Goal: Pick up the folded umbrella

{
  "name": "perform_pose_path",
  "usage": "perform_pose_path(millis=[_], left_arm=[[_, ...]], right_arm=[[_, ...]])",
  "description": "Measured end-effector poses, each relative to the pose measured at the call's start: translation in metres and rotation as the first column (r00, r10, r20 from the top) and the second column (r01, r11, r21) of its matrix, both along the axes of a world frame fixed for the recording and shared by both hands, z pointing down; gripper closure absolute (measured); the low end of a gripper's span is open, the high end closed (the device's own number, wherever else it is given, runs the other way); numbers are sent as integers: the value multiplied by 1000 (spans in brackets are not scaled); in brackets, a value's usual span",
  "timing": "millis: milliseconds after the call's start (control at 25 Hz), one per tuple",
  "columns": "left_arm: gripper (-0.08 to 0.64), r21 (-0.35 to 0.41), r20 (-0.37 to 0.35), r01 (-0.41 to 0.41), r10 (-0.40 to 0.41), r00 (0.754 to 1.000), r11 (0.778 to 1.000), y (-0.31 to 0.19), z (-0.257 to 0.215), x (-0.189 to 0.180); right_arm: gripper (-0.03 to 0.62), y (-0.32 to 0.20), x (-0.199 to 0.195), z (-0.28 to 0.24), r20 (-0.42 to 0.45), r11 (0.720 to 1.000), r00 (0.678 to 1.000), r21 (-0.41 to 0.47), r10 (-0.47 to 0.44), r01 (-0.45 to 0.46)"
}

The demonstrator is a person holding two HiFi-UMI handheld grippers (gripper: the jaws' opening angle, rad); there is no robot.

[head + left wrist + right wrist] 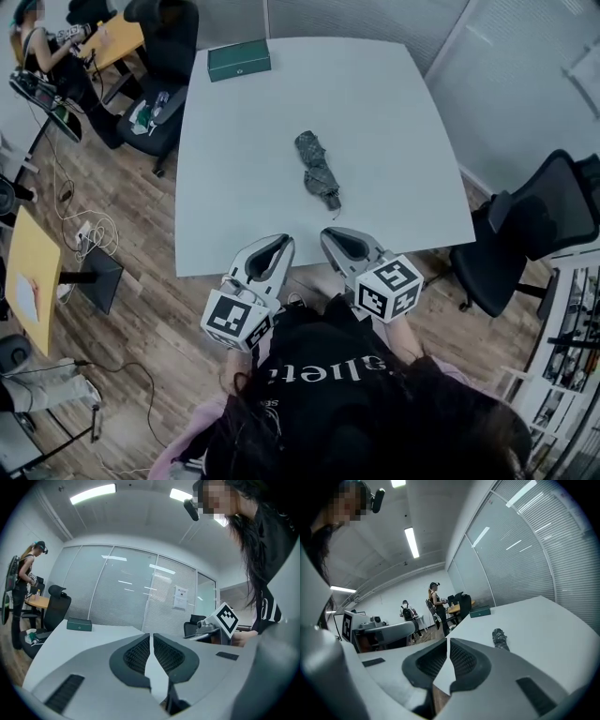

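A folded dark grey umbrella lies on the white table, handle end toward me. In the right gripper view the umbrella shows just beyond the jaws, a little to the right. My left gripper hovers over the table's near edge, shut and empty, left of the umbrella's near end. My right gripper sits beside it, also shut with nothing between its pads, a short way in front of the umbrella's tip. In the left gripper view the left gripper shows pads meeting, and the umbrella is hidden.
A green box rests at the table's far left corner. Black office chairs stand at the right and far left. People stand by a wooden desk at the far left. Cables lie on the wood floor.
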State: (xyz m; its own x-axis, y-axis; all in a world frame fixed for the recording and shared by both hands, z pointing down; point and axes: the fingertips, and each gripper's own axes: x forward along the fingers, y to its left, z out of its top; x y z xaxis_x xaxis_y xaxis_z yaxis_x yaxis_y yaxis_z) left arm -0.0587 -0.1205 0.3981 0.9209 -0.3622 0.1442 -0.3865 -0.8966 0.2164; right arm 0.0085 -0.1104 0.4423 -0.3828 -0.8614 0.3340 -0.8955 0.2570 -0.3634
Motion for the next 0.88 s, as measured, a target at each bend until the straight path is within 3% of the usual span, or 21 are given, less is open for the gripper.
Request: perform_pose_path(millis=[280, 880], left_arm=[[522, -24, 8, 6, -6, 1000, 1000, -8, 8, 18], [522, -35, 31, 206, -205, 978, 978, -59, 10, 37]], right_arm=[[560, -11, 25, 9, 1, 999, 1000, -30, 10, -10], [558, -90, 85, 67, -16, 985, 994, -136, -112, 109]])
